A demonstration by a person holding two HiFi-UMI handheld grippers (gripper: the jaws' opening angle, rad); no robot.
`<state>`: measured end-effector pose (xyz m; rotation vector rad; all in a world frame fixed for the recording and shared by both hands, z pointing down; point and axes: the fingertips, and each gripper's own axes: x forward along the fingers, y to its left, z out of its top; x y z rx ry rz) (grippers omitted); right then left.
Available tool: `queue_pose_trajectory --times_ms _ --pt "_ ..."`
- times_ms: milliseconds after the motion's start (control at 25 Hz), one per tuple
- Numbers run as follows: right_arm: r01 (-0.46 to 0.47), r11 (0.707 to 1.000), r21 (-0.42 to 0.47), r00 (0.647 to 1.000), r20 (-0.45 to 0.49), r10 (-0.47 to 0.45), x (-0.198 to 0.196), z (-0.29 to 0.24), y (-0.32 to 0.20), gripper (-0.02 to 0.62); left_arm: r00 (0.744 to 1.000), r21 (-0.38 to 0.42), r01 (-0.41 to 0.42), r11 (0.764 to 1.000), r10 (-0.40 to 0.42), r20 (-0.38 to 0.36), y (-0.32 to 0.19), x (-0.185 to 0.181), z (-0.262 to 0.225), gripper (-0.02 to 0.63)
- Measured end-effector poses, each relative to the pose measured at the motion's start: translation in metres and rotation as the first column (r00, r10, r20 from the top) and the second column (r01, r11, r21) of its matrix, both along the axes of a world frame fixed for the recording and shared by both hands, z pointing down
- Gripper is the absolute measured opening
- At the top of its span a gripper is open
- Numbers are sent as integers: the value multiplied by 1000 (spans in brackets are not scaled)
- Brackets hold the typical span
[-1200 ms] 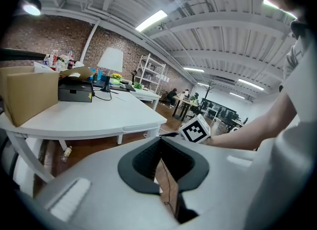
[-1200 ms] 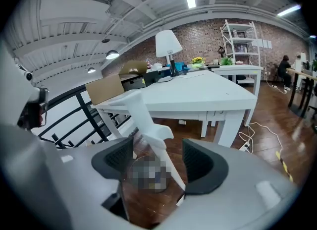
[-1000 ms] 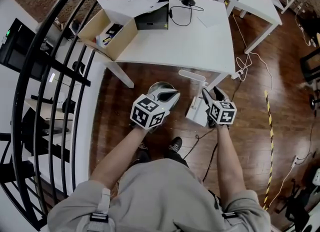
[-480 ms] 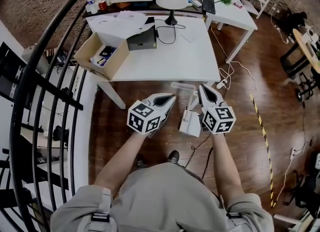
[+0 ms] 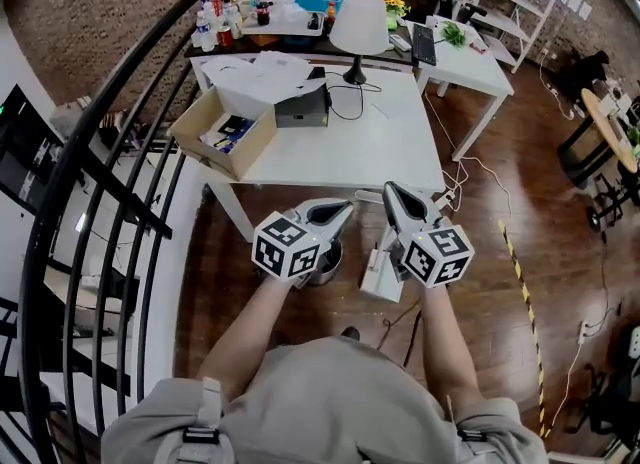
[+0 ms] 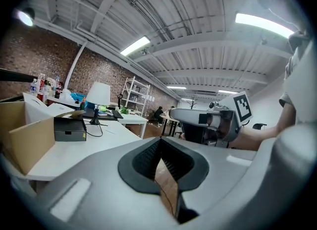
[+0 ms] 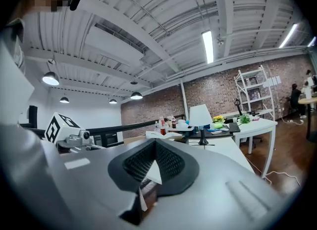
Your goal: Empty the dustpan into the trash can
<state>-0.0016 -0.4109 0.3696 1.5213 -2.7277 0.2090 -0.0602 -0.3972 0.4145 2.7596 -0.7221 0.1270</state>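
A white dustpan [image 5: 385, 274] stands on the wood floor, just below my right gripper [image 5: 390, 190]. That gripper is shut and holds nothing; in the right gripper view [image 7: 154, 142] only a sliver of table and floor shows through the slit. A silver trash can [image 5: 325, 254] sits on the floor beside the dustpan, mostly hidden under my left gripper [image 5: 345, 210]. The left gripper [image 6: 159, 141] is shut too, with bare floor behind its pads. Both grippers are held up, pointing roughly level toward the white table [image 5: 370, 137].
On the table lie an open cardboard box [image 5: 225, 132], a black box [image 5: 300, 107] and a white lamp [image 5: 358, 27]. A black stair railing [image 5: 100, 172] runs along the left. Cables [image 5: 400, 317] trail over the floor by the dustpan. Striped tape [image 5: 520, 262] marks the floor on the right.
Both grippers have risen away from the floor, the right one more. The right jaws, open beside the dustpan a second ago, are now shut with nothing in them. The dustpan stays on the floor.
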Motion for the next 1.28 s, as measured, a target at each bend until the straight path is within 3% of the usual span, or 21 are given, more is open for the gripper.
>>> queue_pose_trajectory --times_ms 440,1280 --pt "81 996 26 996 24 -82 -28 -20 8 0 999 37 38 999 -38 -18 -2 -19 -21 5" --pt "114 993 29 993 27 -114 -27 -22 18 0 998 48 51 998 -50 -33 4 -14 -28 5"
